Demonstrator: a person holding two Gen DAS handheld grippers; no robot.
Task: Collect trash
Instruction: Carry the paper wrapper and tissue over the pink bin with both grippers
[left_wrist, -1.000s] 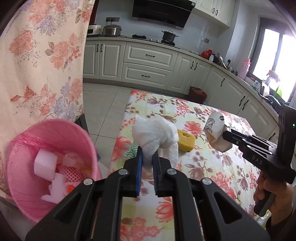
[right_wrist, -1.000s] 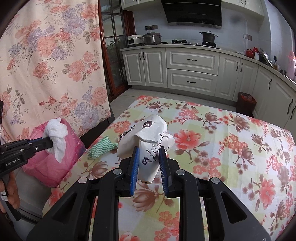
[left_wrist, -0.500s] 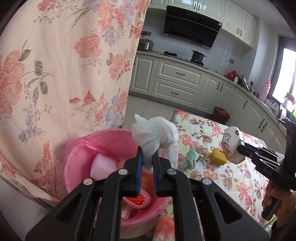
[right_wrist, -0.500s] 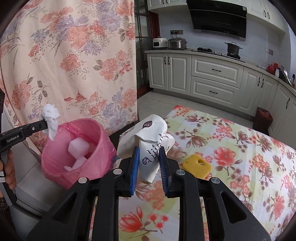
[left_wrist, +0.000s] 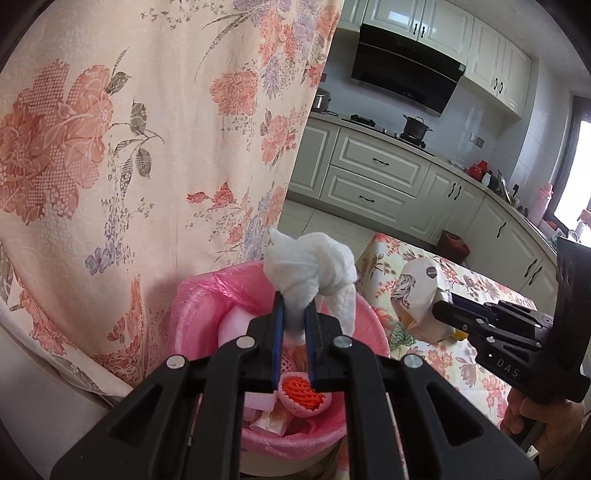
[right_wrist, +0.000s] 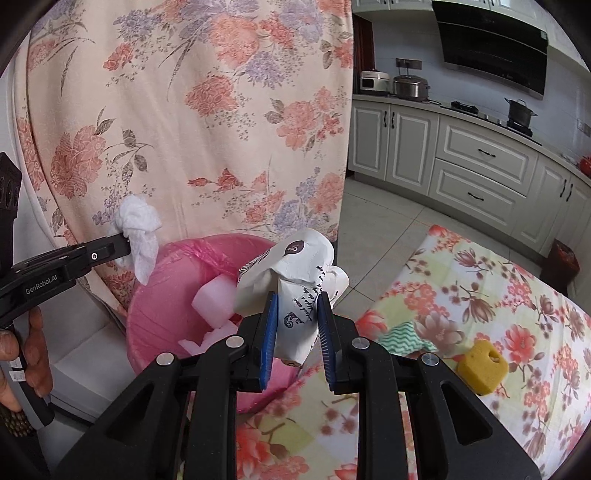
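White "GenRobot.AI" lettering on left tongs (right_wrist: 123, 245)

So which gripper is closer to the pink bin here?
Left. The left gripper holds the white tissue wad directly above the pink bin opening. The right gripper, clamping the crumpled paper cup, sits at the bin's table-side rim.

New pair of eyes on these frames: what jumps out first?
The left tongs pinch a knotted white tissue wad right above the pink-lined trash bin, which already holds foam scraps. Beside them, the right tongs clamp a crumpled printed paper cup near the bin's rim, with a floral curtain behind.
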